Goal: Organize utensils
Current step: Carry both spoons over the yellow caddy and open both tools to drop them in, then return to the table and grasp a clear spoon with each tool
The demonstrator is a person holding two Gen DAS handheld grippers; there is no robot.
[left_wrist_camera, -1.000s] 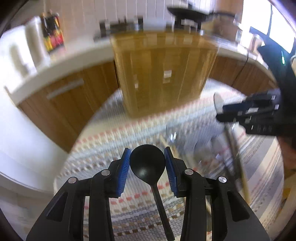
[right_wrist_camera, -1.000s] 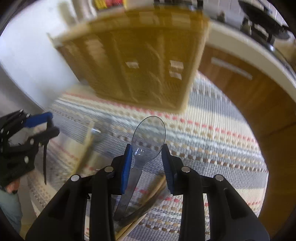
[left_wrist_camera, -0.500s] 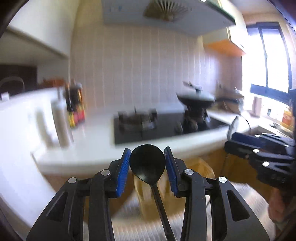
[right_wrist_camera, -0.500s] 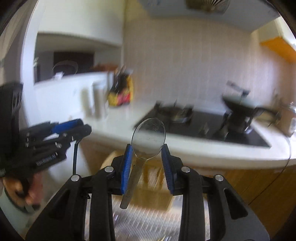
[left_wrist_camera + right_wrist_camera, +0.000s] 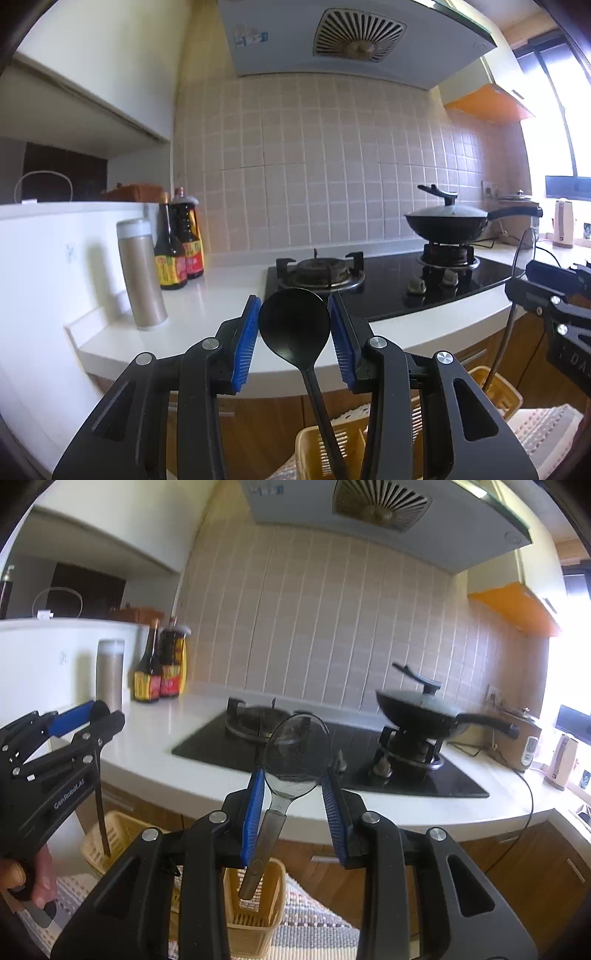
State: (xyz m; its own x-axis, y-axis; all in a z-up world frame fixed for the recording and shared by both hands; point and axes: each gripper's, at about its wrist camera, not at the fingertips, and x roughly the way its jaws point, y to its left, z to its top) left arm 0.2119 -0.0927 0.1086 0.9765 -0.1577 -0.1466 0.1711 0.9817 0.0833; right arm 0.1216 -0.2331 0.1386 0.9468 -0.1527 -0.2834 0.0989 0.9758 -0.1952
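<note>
My left gripper [image 5: 293, 332] is shut on a black plastic spoon [image 5: 294, 326], bowl up between the blue pads, handle hanging down over a yellow slotted utensil basket [image 5: 321, 454]. My right gripper [image 5: 293, 801] is shut on a clear plastic spoon [image 5: 297, 753], bowl up, its grey handle hanging over the yellow basket [image 5: 255, 915]. Each gripper shows in the other's view: the right one [image 5: 554, 314] at the right edge, the left one [image 5: 55, 753] at the left, with the black handle hanging above a second part of the basket [image 5: 103, 834].
The basket stands on a striped woven mat [image 5: 314, 923]. Behind runs a white counter [image 5: 221, 325] with a gas hob [image 5: 388, 280], a lidded black wok [image 5: 447, 221], sauce bottles [image 5: 177, 243], a steel flask [image 5: 142, 273] and a kettle [image 5: 559, 760]. Wooden cabinets [image 5: 517, 871] lie below.
Both grippers have tilted up from looking down at the mat and basket to facing the counter and wall. Each still holds its spoon; the views have steadied.
</note>
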